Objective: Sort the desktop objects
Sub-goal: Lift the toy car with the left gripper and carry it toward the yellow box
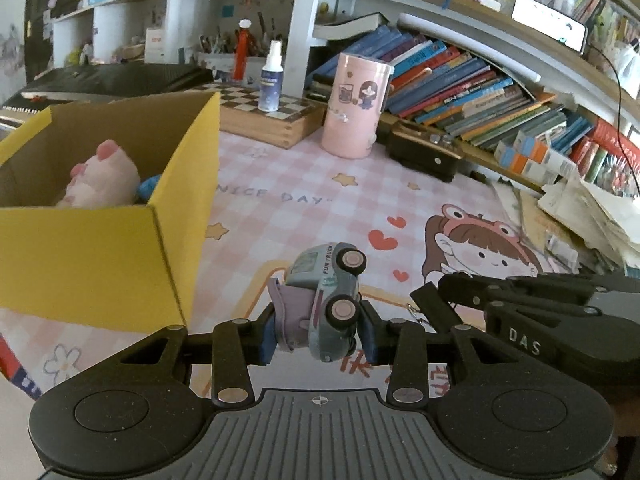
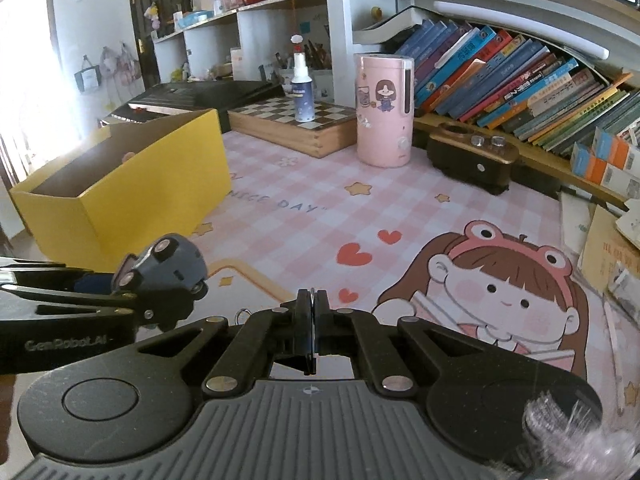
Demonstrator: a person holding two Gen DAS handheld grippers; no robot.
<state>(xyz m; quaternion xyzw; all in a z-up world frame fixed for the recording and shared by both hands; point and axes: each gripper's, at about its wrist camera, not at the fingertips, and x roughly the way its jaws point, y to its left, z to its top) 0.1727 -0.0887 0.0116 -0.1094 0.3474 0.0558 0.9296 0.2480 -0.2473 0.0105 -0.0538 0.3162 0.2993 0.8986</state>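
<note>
Left wrist: left tongs (image 1: 318, 332) grip toy truck (image 1: 328, 300) beside yellow box (image 1: 96, 264) edge.

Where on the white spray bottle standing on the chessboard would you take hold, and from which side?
Grip the spray bottle around its straight blue-labelled body, coming level from the open mat side; it stands upright, and its cap looks too narrow for a sure hold.

- "FUN TRUCK" runs along the side of the small grey-blue toy truck (image 1: 334, 300).
- "NICE DAY" is printed in grey letters on the pink-and-white checked desk mat (image 1: 304, 176).
- "DAS" stands in pale letters on the black arm of the right gripper (image 1: 524, 346).
- "GenRobot.AI" stands on the black arm of the left gripper (image 2: 66, 345).
- Book spine titles are too small to read.
</note>
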